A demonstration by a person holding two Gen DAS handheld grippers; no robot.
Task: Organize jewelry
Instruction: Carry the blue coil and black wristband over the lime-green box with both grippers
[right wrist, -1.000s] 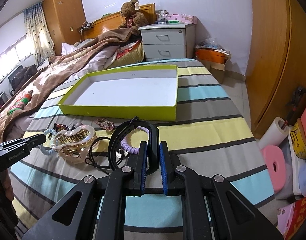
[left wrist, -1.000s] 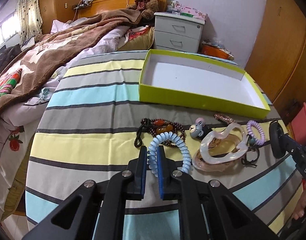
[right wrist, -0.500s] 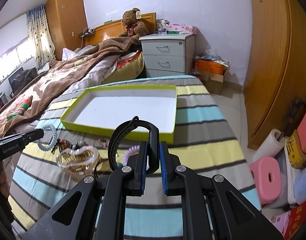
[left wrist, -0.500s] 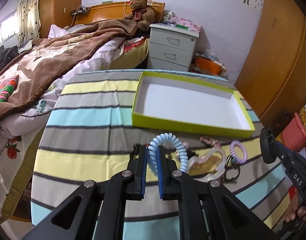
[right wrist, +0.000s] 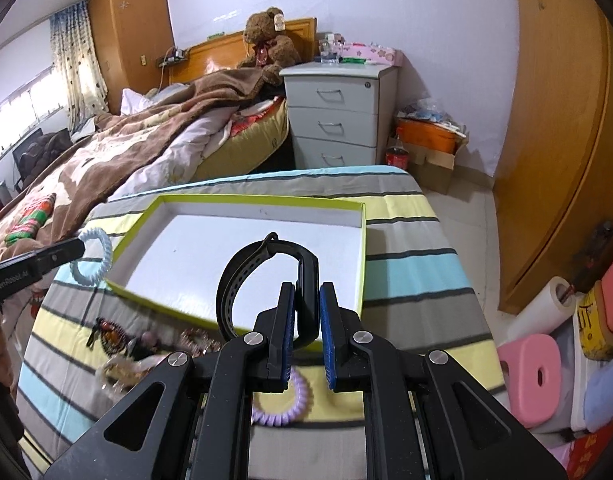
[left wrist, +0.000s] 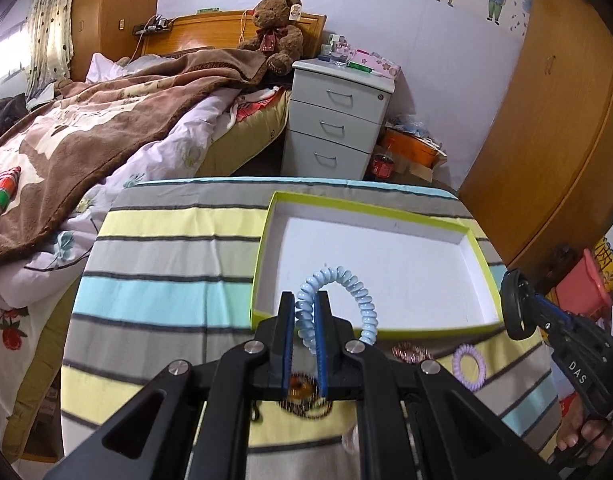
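Lifting toward green tray (left wrist: 481,326), jaws gripping blue coil (left wrist: 348,278) (left), black band (right wrist: 242,276) (right).

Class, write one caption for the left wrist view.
Left gripper holds blue coil hair tie near the green tray.

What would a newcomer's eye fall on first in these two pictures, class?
First, the empty lime-edged box on the striped cloth, at the centre of both views. Next, what hangs before it: the left gripper pinches a pale blue spiral hair tie, and the right gripper pinches a black band. Behind, a brown teddy bear sits at the headboard.
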